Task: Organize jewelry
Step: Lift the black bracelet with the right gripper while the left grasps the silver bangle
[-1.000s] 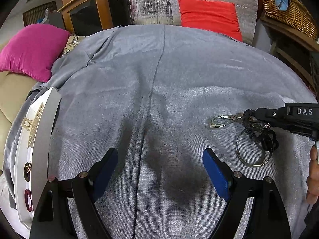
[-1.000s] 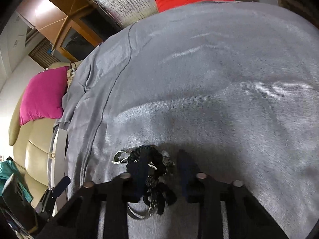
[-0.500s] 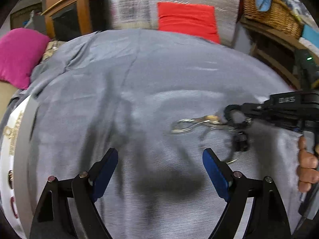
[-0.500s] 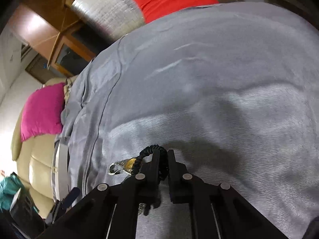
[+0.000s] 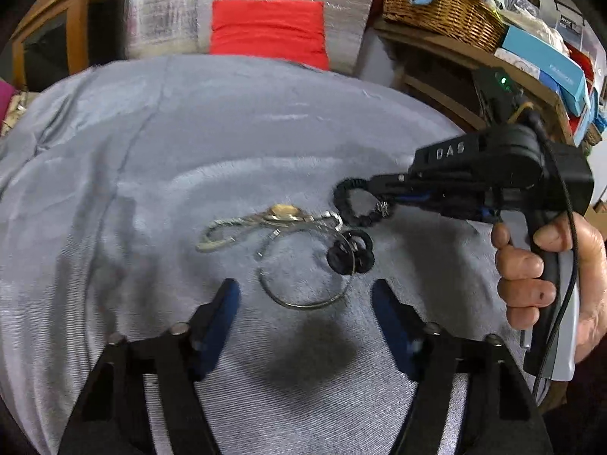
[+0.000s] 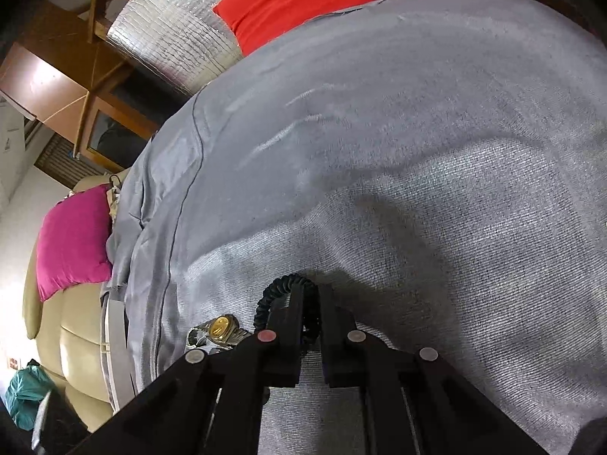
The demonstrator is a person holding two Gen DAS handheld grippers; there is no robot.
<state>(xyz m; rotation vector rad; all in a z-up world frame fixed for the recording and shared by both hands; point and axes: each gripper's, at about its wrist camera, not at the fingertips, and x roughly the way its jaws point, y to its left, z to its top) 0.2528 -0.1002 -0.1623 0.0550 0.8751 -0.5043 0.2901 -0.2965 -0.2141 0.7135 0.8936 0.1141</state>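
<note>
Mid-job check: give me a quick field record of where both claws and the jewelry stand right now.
left claw: open, empty, hovering over the gray cloth
right claw: shut on black beaded bracelet, loop sticking out past the tips
watch: gold face, lying on the cloth, left of the bracelet
silver hoop: ahead of the left claw, between its fingers; not gripped
small black piece: at the hoop's upper right, identity unclear
tangle: whether these pieces are linked cannot be told

Left gripper (image 5: 303, 326) sits low with its blue-padded fingers (image 5: 218, 322) spread wide, nothing between them. Right gripper (image 5: 373, 189), gripped by the person's right hand (image 5: 546, 276), has its jaws pinched together.
</note>
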